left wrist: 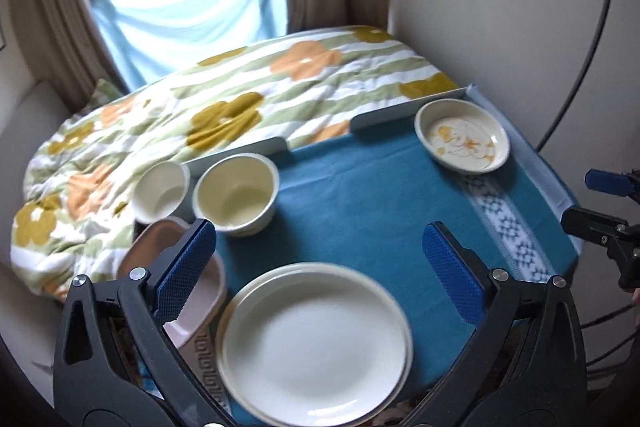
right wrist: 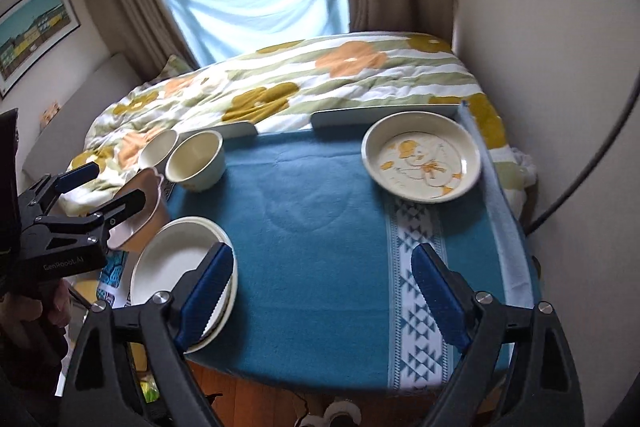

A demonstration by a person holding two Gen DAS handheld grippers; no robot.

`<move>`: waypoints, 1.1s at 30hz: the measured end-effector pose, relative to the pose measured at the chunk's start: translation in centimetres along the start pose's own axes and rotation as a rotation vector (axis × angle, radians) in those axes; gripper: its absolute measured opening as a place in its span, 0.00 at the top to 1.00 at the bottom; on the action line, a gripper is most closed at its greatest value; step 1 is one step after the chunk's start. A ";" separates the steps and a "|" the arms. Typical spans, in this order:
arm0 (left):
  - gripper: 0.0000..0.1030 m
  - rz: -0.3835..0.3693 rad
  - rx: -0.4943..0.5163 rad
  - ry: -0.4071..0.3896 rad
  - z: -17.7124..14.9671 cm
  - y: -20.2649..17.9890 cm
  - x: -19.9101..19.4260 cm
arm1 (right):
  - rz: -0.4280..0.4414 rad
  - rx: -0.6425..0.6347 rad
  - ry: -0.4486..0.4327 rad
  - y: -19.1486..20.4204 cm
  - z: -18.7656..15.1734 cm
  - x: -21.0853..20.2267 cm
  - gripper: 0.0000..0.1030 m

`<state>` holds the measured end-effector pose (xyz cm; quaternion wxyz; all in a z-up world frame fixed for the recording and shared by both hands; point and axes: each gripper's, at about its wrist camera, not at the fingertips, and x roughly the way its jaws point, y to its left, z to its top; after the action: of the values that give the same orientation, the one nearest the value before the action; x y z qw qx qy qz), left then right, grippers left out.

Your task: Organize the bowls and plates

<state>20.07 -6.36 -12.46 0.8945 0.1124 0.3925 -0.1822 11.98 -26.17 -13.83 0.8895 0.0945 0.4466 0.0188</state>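
A stack of plain cream plates (left wrist: 316, 347) lies at the near left of the blue cloth (left wrist: 360, 211); it also shows in the right wrist view (right wrist: 176, 267). A cream bowl (left wrist: 236, 193) stands at the far left, a second bowl (left wrist: 162, 191) beside it, partly off the edge. A floral deep plate (left wrist: 462, 135) sits at the far right, also in the right wrist view (right wrist: 422, 157). My left gripper (left wrist: 320, 263) is open above the plate stack. My right gripper (right wrist: 324, 279) is open and empty over the cloth's near middle.
A floral quilt (left wrist: 240, 95) covers the bed behind the table. Grey upright panels (left wrist: 408, 111) line the table's far edge. A brown and pink container (left wrist: 168, 259) sits off the left edge. The wall (left wrist: 500, 7) and a black cable (left wrist: 588, 59) are at the right.
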 end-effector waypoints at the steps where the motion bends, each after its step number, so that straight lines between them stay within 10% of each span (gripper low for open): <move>1: 0.00 -0.052 0.005 0.016 1.3 -0.7 0.9 | -0.016 0.026 -0.001 -1.1 0.3 -0.4 0.14; 8: 0.00 -0.284 0.078 0.104 9.3 -5.7 9.6 | -0.025 0.257 0.023 -9.4 3.1 1.6 0.14; 16: 0.06 -0.356 0.122 0.277 12.2 -9.6 22.7 | 0.014 0.445 0.087 -16.4 3.7 10.6 0.14; 25: 0.44 -0.367 0.131 0.394 11.8 -10.8 30.6 | 0.047 0.569 0.064 -19.0 3.6 15.9 0.33; 33: 0.67 -0.382 0.134 0.420 11.9 -11.2 32.8 | 0.006 0.549 0.069 -19.0 4.6 18.0 0.72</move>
<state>43.78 -28.37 -29.53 0.7338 0.1303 0.5701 -0.3458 25.50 -43.39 -28.87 0.8148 0.3327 0.4648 -0.0974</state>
